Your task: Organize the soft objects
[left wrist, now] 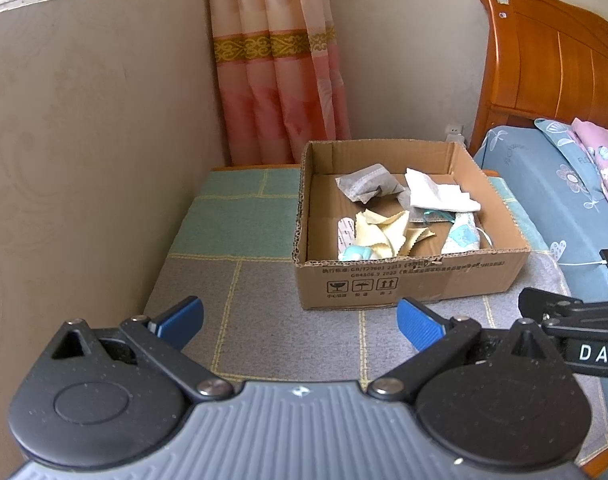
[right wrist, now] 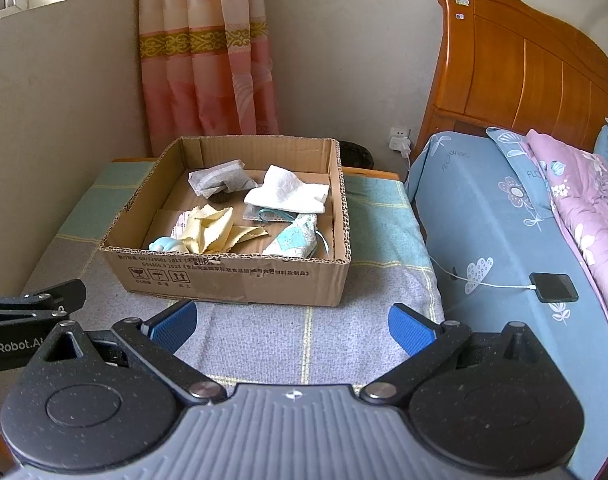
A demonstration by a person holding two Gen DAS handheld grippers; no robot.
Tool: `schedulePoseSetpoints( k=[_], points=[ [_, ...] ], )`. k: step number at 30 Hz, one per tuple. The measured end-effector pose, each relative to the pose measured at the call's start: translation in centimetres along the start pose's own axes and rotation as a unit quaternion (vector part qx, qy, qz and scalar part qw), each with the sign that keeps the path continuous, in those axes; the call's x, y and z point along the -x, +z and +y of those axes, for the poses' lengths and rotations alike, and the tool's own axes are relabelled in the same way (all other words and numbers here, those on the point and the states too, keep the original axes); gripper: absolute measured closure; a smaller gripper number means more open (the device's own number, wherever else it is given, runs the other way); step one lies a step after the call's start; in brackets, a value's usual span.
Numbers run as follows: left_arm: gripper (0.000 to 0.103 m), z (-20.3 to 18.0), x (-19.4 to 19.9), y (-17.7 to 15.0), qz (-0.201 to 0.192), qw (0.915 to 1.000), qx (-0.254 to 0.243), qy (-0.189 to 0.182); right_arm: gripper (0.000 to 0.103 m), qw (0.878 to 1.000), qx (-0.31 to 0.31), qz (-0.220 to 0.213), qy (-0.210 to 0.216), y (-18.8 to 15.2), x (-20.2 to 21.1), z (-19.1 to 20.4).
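An open cardboard box stands on a table covered with a grey and green checked cloth. Inside lie soft items: a grey pouch, a white cloth, yellow zigzag-edged cloths, a light blue patterned pouch and a small pale blue toy. My left gripper is open and empty, in front of the box. My right gripper is open and empty, also in front of the box.
A bed with a blue flowered sheet and wooden headboard stands to the right. A phone on a white cable lies on it. A pink curtain hangs behind the table. A wall is on the left.
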State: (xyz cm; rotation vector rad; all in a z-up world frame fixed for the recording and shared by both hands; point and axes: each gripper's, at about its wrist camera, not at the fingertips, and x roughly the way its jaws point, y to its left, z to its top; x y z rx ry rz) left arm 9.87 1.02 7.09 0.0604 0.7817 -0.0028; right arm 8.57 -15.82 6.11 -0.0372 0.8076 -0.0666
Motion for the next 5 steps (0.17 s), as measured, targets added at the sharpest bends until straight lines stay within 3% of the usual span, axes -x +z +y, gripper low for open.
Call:
schedulePoseSetpoints(
  k=[5],
  points=[
    [0.001, -0.06, 0.1, 0.0, 0.0, 1.0, 0.001, 0.0, 0.0, 1.0, 0.002, 0.0, 0.001, -0.1, 0.07, 0.02]
  ],
)
